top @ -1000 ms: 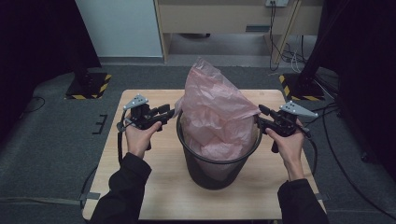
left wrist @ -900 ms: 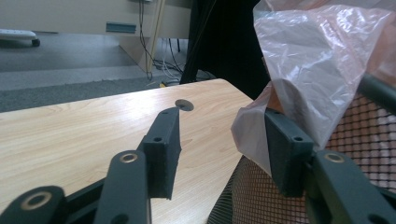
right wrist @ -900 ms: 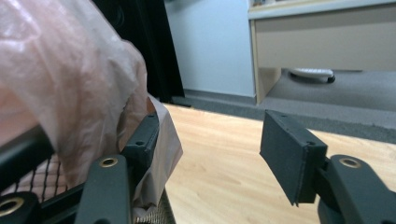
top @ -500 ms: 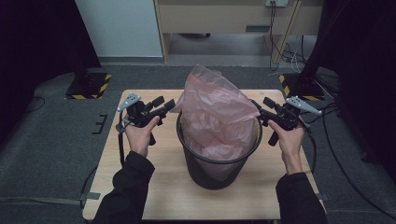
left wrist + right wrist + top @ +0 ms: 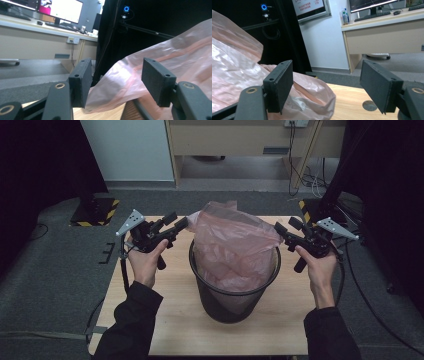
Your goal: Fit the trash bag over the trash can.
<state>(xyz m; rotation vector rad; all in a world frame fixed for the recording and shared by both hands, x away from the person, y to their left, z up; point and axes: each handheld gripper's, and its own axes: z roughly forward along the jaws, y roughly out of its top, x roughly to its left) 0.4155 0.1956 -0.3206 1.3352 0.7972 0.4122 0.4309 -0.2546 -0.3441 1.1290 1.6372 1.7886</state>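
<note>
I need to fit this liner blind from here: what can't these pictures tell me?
- Bin floor: high view, hidden by the pink bag.
- Far rim of the bin: high view, covered by the bag's bunched top.
- Bag's mouth edge: both gripper views, cut off by the picture edges.
- Bin in the left gripper view: just a corner at the bottom edge.

A light wooden table (image 5: 165,315) stood on grey carpeted floor (image 5: 50,285). A black mesh waste bin (image 5: 232,297) sat directly on its top, about the middle, holding a pink plastic bag (image 5: 235,245) that billowed above the rim. The rest of the tabletop was bare wood (a small round dark mark (image 5: 369,105) showed in the right gripper view).
</note>
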